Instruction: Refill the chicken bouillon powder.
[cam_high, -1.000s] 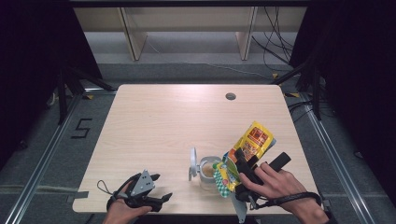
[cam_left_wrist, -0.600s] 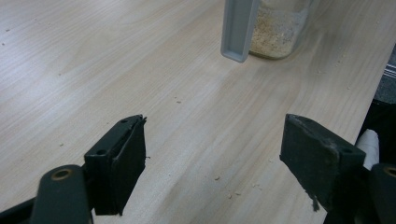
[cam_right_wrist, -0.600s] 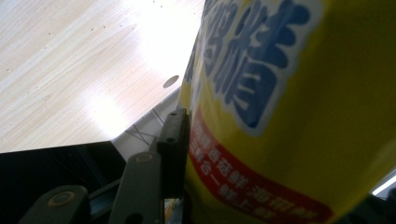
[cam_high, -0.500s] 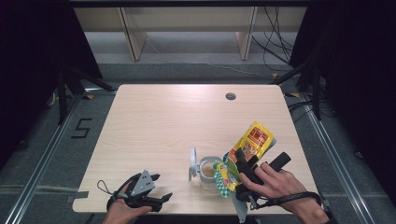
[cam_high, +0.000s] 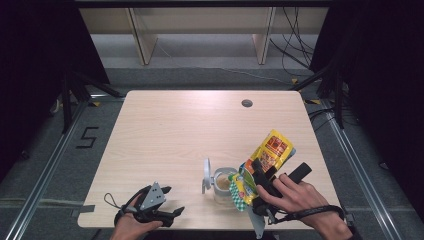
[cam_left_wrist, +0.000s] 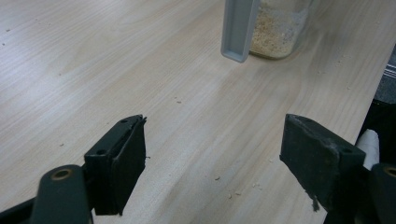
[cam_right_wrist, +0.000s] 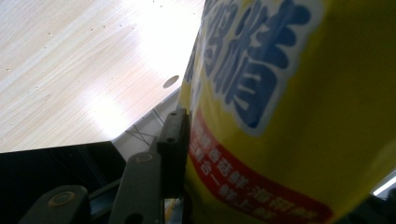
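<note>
- The jaws of the left gripper (cam_high: 167, 210) stand spread wide with nothing between them, low over the near left part of the pale wooden desk (cam_high: 190, 130); in the left gripper view (cam_left_wrist: 212, 158) bare wood with a few crumbs lies in the gap.
- Right of it, near the front edge, stands a clear glass jar (cam_high: 222, 184) partly filled with pale beige grains, its grey hinged lid (cam_high: 206, 175) tipped up on the jar's left side. The left gripper view shows the jar (cam_left_wrist: 278, 28) ahead of the jaws, well apart from them.
- Just beside the jar on the right, a yellow plastic pouch with red and blue print (cam_high: 265, 160) is tilted, its green-edged lower end over the jar's mouth.
- The jaws of the right gripper (cam_high: 260, 175) pinch this pouch; the right gripper view has one black jaw flat against the yellow film (cam_right_wrist: 289, 116).
- A small round hole (cam_high: 246, 103) sits in the desk's far right area.
</note>
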